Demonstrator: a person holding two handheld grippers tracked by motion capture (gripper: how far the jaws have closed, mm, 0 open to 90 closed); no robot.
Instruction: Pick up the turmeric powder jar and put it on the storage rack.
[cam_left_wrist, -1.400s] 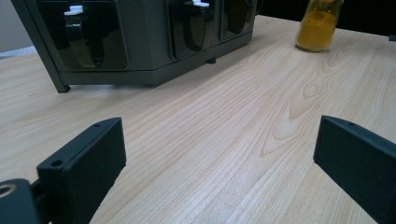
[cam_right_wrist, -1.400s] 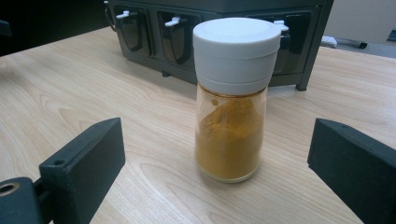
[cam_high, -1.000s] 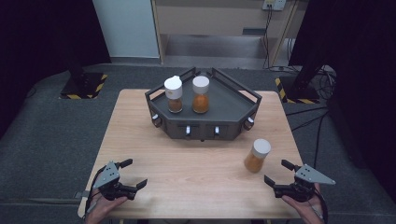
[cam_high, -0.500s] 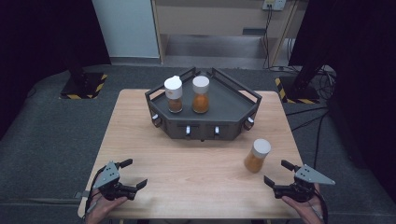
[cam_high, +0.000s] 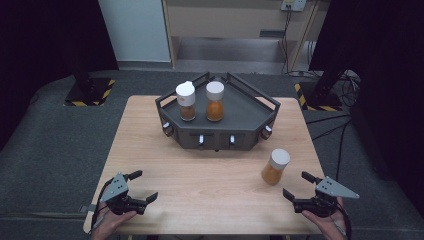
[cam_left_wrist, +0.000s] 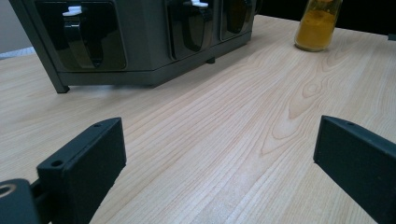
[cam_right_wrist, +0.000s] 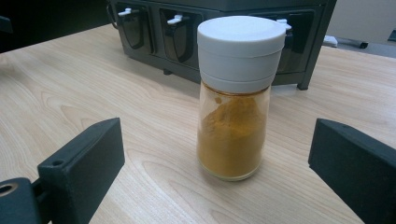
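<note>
A spice jar (cam_high: 275, 167) with a white cap and orange powder stands upright on the wooden table (cam_high: 210, 190), right of centre; it looms close in the right gripper view (cam_right_wrist: 236, 100) and sits far off in the left gripper view (cam_left_wrist: 318, 25). My right gripper (cam_high: 297, 186) is open near the front right edge, a short way behind the jar, not touching it. My left gripper (cam_high: 143, 185) is open at the front left over bare wood. A dark angular rack (cam_high: 250, 112) at the back holds two more white-capped jars (cam_high: 185, 100) (cam_high: 215, 101).
The rack's front face carries several hooks with white tips (cam_right_wrist: 176, 19) (cam_left_wrist: 74, 10). Grey carpet surrounds the table, with black stands and yellow-black striped bases (cam_high: 90, 92) at the back corners and cables (cam_high: 340, 130) on the right.
</note>
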